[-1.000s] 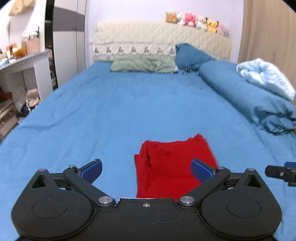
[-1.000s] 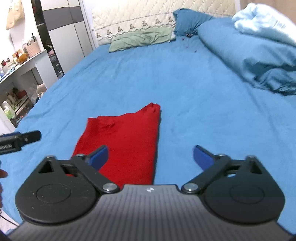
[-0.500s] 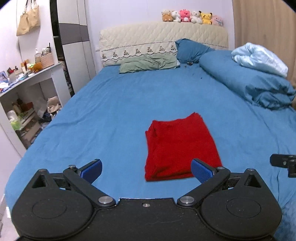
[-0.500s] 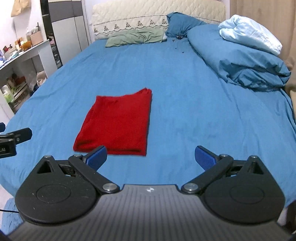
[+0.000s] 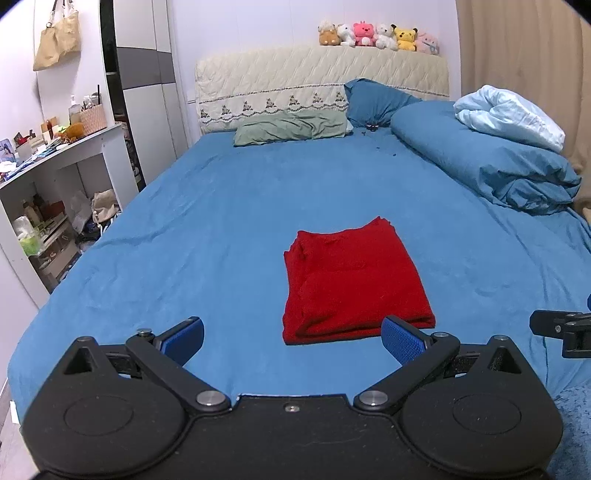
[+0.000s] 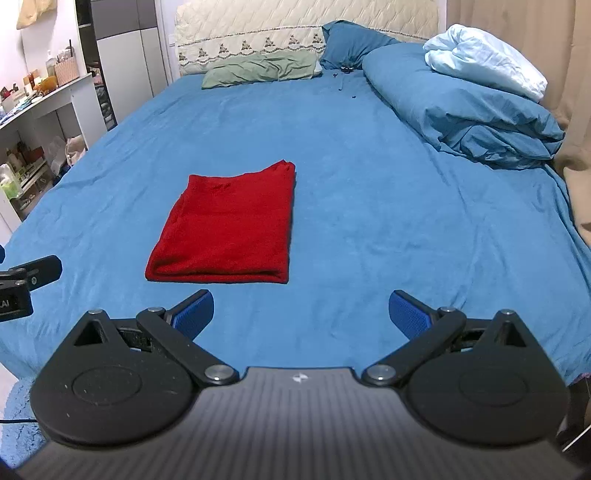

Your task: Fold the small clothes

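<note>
Blue bed [image 5: 229,221]: folded red garment [image 5: 351,280] (duvet [image 5: 480,162] well apart)

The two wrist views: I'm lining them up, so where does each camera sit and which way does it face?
Left wrist: on the left tool, open, facing up the bed at the folded red garment.
Right wrist: on the right tool, open, facing the headboard, garment to its left.
Shared: garment, bed, headboard, the other tool at the frame's edge.

Black tongs [image 5: 291,341], blue ribbed pads [image 5: 400,341]
</note>
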Demonstrator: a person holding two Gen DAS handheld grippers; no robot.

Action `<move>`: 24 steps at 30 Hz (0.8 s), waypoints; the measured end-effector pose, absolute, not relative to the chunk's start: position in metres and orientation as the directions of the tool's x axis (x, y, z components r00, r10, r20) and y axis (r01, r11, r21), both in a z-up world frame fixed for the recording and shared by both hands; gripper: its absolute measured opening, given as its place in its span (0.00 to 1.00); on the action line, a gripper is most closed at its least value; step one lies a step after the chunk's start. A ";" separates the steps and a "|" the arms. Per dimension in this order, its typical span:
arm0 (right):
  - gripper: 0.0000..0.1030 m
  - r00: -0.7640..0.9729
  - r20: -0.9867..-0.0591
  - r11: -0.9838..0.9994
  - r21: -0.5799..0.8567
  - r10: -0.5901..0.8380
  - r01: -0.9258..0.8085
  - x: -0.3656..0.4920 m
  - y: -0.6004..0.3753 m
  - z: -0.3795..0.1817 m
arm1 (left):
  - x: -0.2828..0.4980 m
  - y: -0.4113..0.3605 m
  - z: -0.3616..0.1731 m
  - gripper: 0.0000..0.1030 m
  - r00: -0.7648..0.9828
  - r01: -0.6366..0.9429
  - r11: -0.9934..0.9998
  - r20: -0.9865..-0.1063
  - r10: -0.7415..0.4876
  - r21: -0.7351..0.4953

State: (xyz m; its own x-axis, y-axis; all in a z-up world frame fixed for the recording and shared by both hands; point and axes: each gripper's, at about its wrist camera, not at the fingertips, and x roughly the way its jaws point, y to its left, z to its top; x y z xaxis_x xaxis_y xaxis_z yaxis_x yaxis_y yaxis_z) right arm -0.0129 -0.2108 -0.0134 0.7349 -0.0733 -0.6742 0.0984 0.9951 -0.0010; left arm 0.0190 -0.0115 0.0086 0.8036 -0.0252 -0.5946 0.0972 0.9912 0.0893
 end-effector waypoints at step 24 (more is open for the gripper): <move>1.00 0.751 -0.654 0.995 -0.017 -0.089 0.103 -0.020 -0.209 -0.005 | 0.010 -0.010 0.014 1.00 0.818 0.106 0.991 -0.574 -0.038 0.085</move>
